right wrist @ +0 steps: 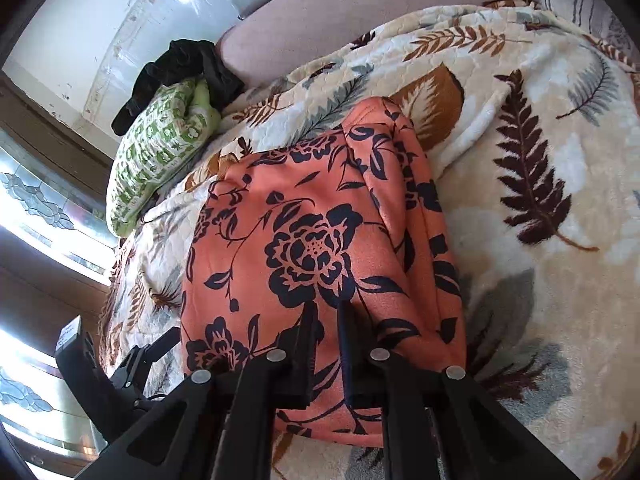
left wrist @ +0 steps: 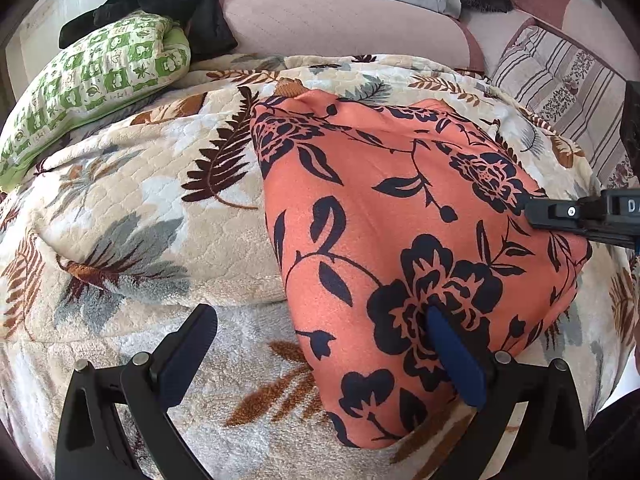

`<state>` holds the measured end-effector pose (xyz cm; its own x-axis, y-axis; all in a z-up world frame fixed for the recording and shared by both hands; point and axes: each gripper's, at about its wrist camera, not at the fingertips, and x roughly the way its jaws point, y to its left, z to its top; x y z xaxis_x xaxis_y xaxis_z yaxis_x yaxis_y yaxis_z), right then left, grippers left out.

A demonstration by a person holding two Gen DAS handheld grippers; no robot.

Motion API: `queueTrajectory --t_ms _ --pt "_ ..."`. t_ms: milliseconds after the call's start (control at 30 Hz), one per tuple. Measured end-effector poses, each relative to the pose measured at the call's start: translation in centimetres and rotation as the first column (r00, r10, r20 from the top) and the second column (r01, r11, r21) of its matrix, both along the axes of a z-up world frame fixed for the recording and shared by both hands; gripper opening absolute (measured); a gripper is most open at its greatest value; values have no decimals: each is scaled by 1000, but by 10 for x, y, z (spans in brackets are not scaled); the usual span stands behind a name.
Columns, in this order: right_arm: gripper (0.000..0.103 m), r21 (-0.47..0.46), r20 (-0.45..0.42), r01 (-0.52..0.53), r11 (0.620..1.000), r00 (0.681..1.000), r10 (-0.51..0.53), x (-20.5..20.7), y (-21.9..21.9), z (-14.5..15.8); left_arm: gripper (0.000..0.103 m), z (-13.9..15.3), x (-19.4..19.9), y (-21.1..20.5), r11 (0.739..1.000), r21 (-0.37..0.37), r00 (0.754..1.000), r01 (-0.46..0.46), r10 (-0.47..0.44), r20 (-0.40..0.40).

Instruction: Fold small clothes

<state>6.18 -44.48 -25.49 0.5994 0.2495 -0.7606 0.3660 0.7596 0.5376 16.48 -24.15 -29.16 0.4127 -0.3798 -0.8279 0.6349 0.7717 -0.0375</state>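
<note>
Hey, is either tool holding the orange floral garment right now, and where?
Left tool is open, one finger resting on the orange floral garment, holding nothing. Right tool sits nearly shut at its edge; a pinch cannot be confirmed.

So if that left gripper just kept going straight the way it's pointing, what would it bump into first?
Most likely the leaf-patterned blanket. The left gripper is wide open, and its right finger already overlaps the orange floral garment. Depth is hard to judge here.
</note>
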Motion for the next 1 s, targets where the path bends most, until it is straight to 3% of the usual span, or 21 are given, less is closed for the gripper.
queueTrajectory --t_ms 167,367,500,800,1000 --pt "13 20 -39 -24 1000 999 25 9 1 -21 103 18 19 15 994 -85 997 -68 70 15" --pt "13 92 -30 -22 996 999 25 9 -7 -28 103 -3 43 17 985 -108 986 -134 121 -114" --pt "10 95 -54 -49 994 997 54 8 -3 -33 103 -4 36 8 992 -79 993 -100 95 -70" --pt "8 124 -89 -71 990 993 82 2 -2 -36 103 -11 39 11 991 -98 991 -94 83 -106" --pt "8 36 -102 -54 998 993 57 -9 19 -32 103 -13 42 11 991 -103 991 -88 76 -113"
